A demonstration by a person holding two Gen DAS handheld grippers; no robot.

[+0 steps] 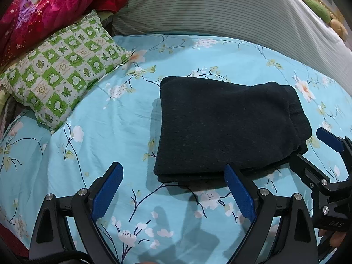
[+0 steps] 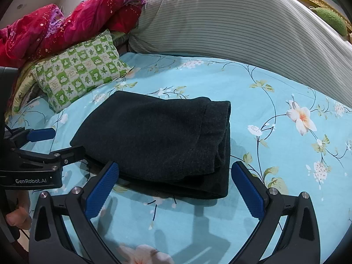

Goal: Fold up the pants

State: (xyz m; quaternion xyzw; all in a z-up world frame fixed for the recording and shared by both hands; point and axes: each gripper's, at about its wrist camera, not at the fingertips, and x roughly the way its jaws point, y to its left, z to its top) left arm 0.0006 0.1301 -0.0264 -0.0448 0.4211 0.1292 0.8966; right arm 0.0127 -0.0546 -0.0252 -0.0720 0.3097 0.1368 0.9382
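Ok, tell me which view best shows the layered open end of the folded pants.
The right wrist view: the pants turn their stacked open end toward the camera, the layers showing between the open right gripper. The left wrist view shows the pants mostly from above, that end foreshortened at right.

Open turquoise floral bedsheet [image 1: 105, 118] is seen around the folded dark knit pants [image 1: 224, 127]; passage beyond is blocked by a green checked pillow [image 1: 63, 77] and a striped grey bolster [image 2: 242, 33].

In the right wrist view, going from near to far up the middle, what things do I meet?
Right gripper → folded dark pants → blue floral bedsheet → striped grey bolster.
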